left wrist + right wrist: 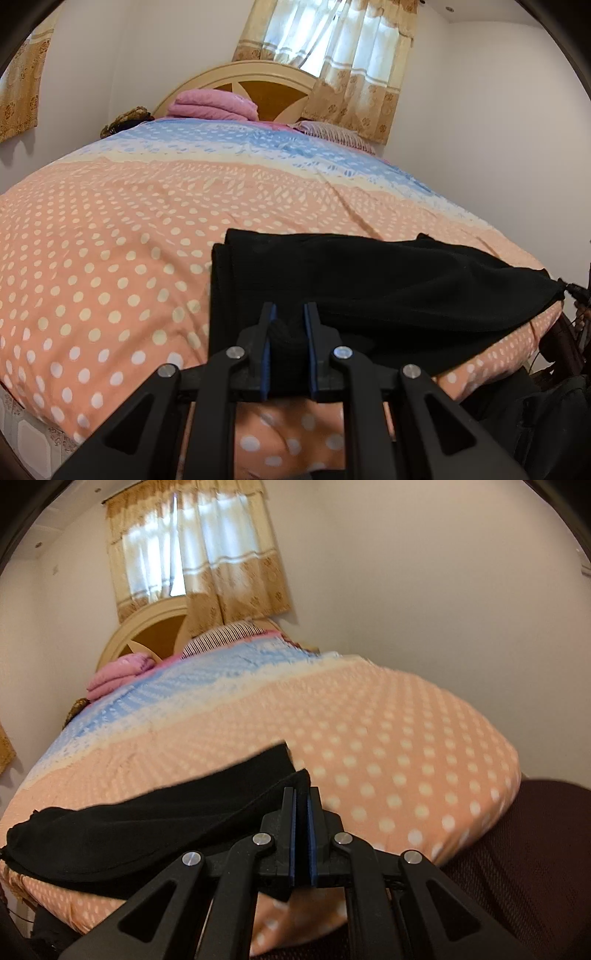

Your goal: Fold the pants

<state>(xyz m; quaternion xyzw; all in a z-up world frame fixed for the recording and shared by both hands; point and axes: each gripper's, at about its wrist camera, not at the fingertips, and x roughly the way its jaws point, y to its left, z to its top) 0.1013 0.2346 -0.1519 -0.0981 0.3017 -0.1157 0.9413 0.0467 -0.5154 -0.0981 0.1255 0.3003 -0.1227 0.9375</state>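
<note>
Black pants [369,288] folded double, lying at near bed [110,240] edge. Left hand-held gripper [290,314] clamped on bunched cloth. Right hand-held gripper [303,797] pinched tight on pants corner.

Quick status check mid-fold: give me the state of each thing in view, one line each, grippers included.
Black pants: lying partly folded near the bed's edge, pinched at both ends.
Left gripper: shut on the pants, fabric bunched between its pads.
Right gripper: shut on a pants edge.
Bedsheet: spread flat, slight creases.
Pink blanket: folded, by the headboard.
Curtain: drawn, daylight through it.
</note>
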